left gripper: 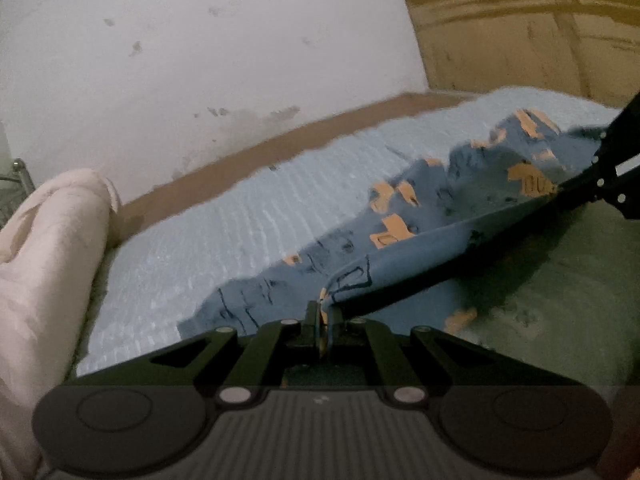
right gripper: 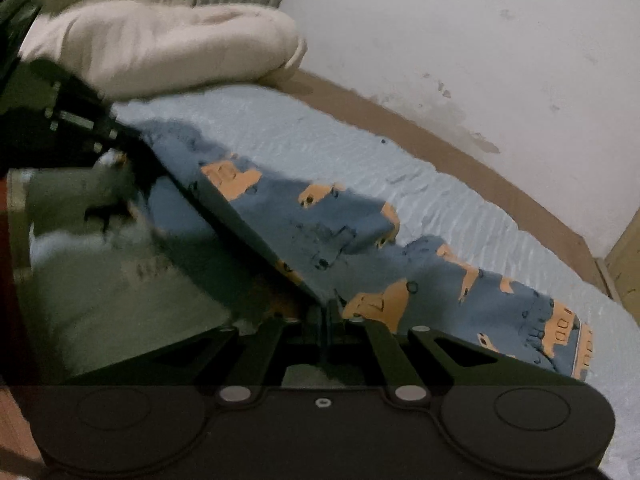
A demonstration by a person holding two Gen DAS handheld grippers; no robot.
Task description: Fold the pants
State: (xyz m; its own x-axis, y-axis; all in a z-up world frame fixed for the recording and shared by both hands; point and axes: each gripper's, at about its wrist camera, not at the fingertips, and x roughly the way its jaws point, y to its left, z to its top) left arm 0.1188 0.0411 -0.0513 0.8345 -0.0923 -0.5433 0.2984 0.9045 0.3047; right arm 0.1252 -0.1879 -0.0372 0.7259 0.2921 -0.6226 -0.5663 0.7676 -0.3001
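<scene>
The right gripper (right gripper: 325,312) is pinching the near edge of the blue pants (right gripper: 320,224), its fingers (right gripper: 316,320) closed on the cloth. The pants are lying stretched across the pale blue bed (right gripper: 320,136), with the left gripper (right gripper: 120,140) gripping their far left end below a cream blanket (right gripper: 168,40).

1. The pants (left gripper: 448,208) are lying across the bed sheet (left gripper: 224,236), one edge lifted off it.
2. The left gripper (left gripper: 325,312) is pinching that edge at one end of the pants; the right gripper (right gripper: 325,312) is pinching it at the other.
3. The rolled blanket (right gripper: 160,40) is sitting on the bed beyond the pants' left-gripper end.
4. The wall (left gripper: 200,60) is standing behind the pants, past the bed's far edge.
</scene>
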